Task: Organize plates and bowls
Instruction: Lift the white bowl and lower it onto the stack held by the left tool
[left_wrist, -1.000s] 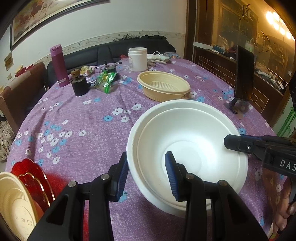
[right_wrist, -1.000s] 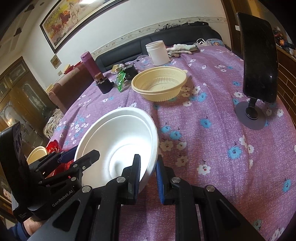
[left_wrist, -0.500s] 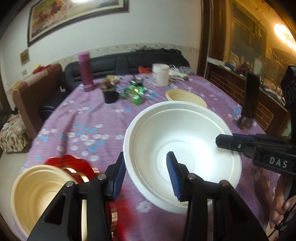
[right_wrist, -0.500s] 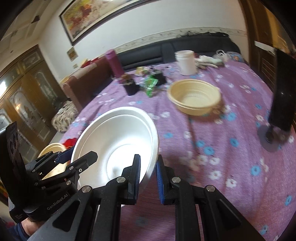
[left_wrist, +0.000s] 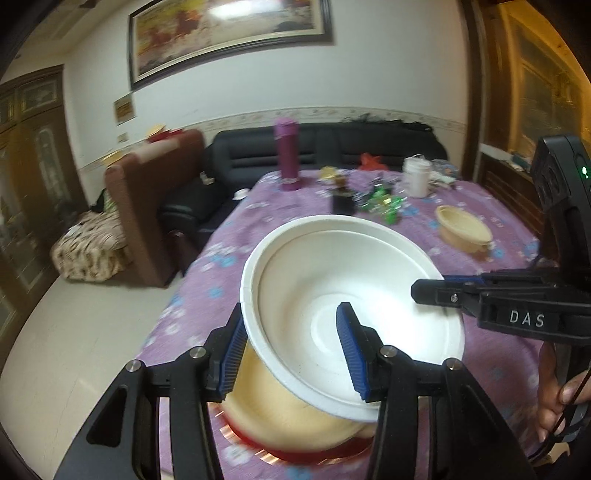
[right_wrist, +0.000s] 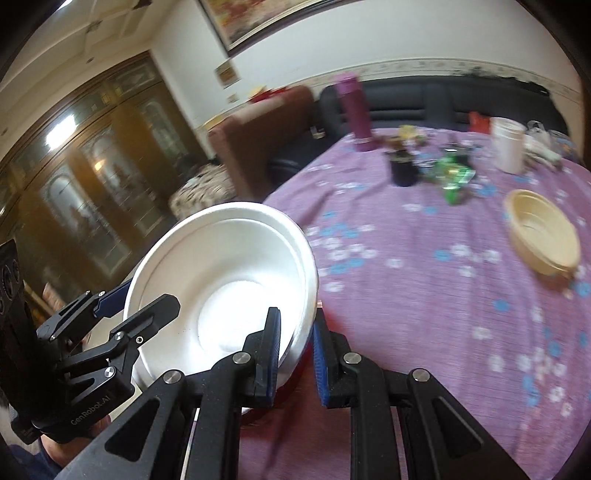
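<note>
White foam bowl (left_wrist: 332, 295), round, smooth: right tool (right_wrist: 295, 354) clenched on rim; left tool (left_wrist: 291, 354) opening, straddling rim loosely.

A purple flask (left_wrist: 286, 158) stands at the far edge of the surface (left_wrist: 491, 369), backed by a black sofa (left_wrist: 332, 147). Right of the flask sit a dark cup (left_wrist: 341, 203), green wrappers (left_wrist: 384, 203) and a white jar (left_wrist: 416, 177).

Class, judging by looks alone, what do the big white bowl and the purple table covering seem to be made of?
White bowl: probably foam or moulded pulp; matte, slightly grainy, thick soft rim, no gloss.
Table covering: likely woven fabric; visible weave lines, printed flowers, draping at the edge.
</note>
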